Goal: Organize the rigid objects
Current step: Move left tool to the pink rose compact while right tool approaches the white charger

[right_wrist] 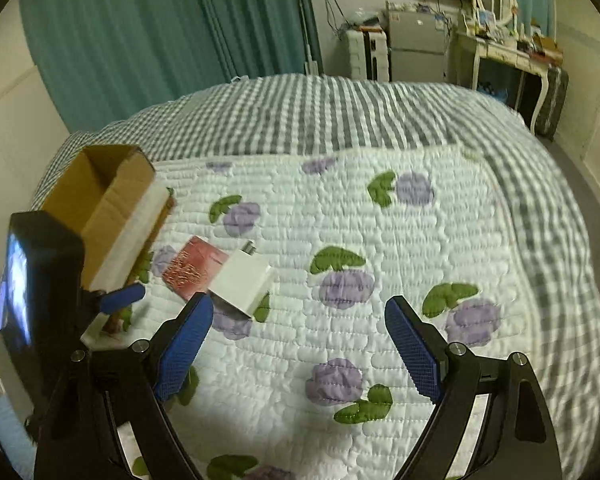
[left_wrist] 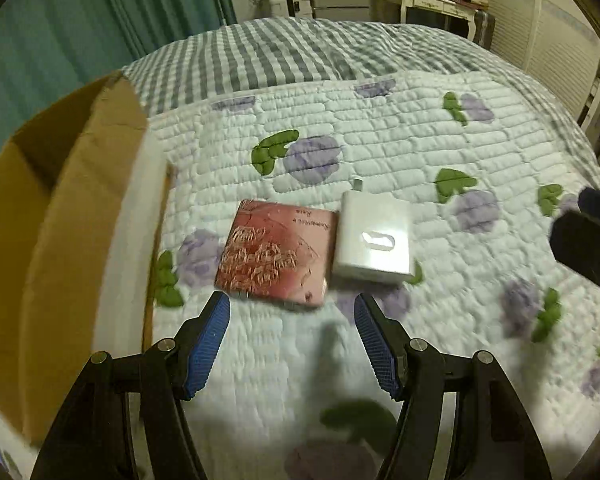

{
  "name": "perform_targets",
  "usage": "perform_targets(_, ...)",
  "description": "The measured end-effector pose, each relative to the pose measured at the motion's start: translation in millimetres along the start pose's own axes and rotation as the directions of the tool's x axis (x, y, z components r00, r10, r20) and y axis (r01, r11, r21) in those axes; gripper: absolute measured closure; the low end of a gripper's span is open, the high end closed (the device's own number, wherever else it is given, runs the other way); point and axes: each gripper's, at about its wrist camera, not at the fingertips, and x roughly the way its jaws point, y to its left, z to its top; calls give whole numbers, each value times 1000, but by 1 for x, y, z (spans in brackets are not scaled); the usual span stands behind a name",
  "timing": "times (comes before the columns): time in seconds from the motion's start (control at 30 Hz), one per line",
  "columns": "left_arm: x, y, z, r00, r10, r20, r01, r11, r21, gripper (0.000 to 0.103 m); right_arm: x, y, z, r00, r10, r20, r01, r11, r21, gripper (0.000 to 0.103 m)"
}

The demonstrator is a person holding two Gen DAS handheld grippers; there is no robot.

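Quilted bed, two items beside one cardboard box [left_wrist: 60,216].

One red booklet [left_wrist: 276,252] and one white charger [left_wrist: 374,236] are seen touching on the quilt [left_wrist: 440,128], box to their left. Left gripper [left_wrist: 292,316] and right gripper [right_wrist: 300,320] are held wide apart, nothing gripped.
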Motion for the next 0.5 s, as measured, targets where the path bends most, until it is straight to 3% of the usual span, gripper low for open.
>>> perform_targets(0.33, 33, 12, 9, 1000, -18, -4, 18, 997, 79, 29, 29, -10, -1, 1000, 1, -25, 0, 999, 52, 15)
perform_targets(0.5, 48, 22, 16, 996, -76, -37, 77, 996, 35, 27, 41, -3, 0, 999, 6, -40, -4, 999, 48, 15)
